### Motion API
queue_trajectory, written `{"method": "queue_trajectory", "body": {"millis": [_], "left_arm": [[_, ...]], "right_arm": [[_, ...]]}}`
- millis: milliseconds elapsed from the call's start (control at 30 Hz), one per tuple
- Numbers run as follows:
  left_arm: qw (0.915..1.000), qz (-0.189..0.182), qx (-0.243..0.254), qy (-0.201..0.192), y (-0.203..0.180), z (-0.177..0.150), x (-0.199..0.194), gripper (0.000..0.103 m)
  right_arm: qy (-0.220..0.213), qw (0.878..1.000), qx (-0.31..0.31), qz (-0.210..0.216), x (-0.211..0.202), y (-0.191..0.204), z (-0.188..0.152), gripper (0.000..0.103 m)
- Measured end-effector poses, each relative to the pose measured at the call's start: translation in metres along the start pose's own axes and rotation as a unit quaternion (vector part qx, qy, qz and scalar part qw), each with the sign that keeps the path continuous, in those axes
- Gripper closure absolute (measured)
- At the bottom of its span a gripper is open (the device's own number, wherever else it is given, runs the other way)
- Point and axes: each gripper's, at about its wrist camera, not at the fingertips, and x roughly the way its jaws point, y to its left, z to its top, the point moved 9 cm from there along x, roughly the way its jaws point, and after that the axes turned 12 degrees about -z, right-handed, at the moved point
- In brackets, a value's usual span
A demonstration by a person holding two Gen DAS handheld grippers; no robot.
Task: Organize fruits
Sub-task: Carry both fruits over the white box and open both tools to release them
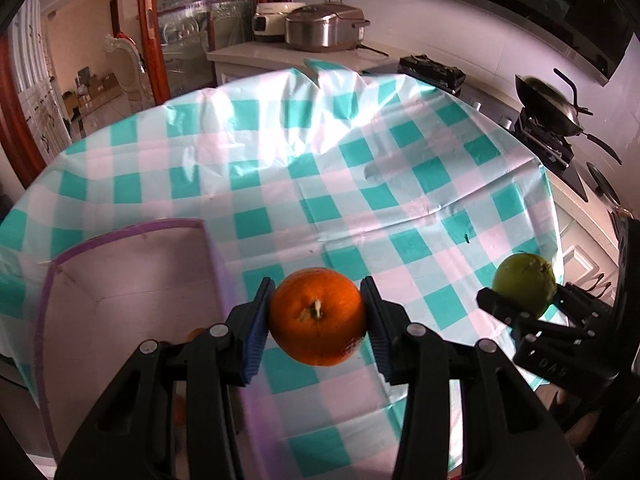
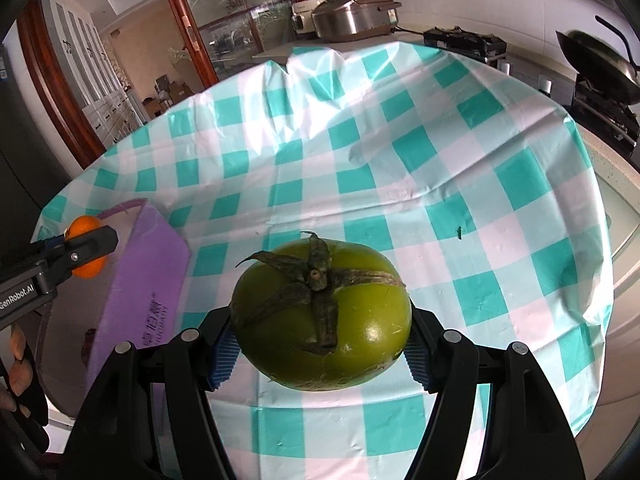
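While the left gripper (image 1: 318, 316) was clamped on the orange (image 1: 318, 316) at lower centre and the right gripper (image 2: 322, 320) gripped the green fruit (image 2: 322, 320), each load probably needed lowering gently into the purple box (image 1: 120, 280) at lower left, one at a time.

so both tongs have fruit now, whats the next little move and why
Probably swing the left tongs a little to the left, bringing the orange above the open purple box, then release. The orange is clamped and held clear of the checked tablecloth, with the box just beside it. The right tongs grip the green fruit, farther from the box, so it can follow.
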Motion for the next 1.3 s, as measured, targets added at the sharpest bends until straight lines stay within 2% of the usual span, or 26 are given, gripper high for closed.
{"method": "queue_trajectory", "body": {"millis": [333, 633, 833, 1000, 1100, 1167, 1300], "left_arm": [[0.9983, 0.04, -0.033, -0.027, 0.062, -0.015, -0.047, 0.059], [0.9909, 0.081, -0.096, -0.048, 0.133, -0.041, -0.081, 0.059], [0.9817, 0.112, -0.144, -0.054, 0.18, -0.065, -0.095, 0.059], [0.9699, 0.135, -0.198, -0.043, 0.217, -0.099, -0.096, 0.059], [0.962, 0.14, -0.232, -0.031, 0.235, -0.12, -0.09, 0.059], [0.9583, 0.143, -0.247, -0.022, 0.241, -0.129, -0.083, 0.059], [0.957, 0.142, -0.253, -0.006, 0.247, -0.131, -0.07, 0.059]], "right_arm": [[-0.025, 0.997, -0.055, 0.04, -0.021, 0.065, 0.02, 0.036], [-0.034, 0.985, -0.15, 0.08, -0.029, 0.152, 0.028, 0.036], [-0.027, 0.965, -0.236, 0.109, -0.027, 0.216, 0.018, 0.036], [-0.014, 0.934, -0.329, 0.137, -0.016, 0.275, -0.007, 0.036], [-0.008, 0.915, -0.382, 0.129, 0.003, 0.304, -0.019, 0.036], [0.001, 0.908, -0.402, 0.118, 0.018, 0.319, -0.022, 0.036], [0.027, 0.902, -0.42, 0.097, 0.049, 0.343, -0.017, 0.036]]}}
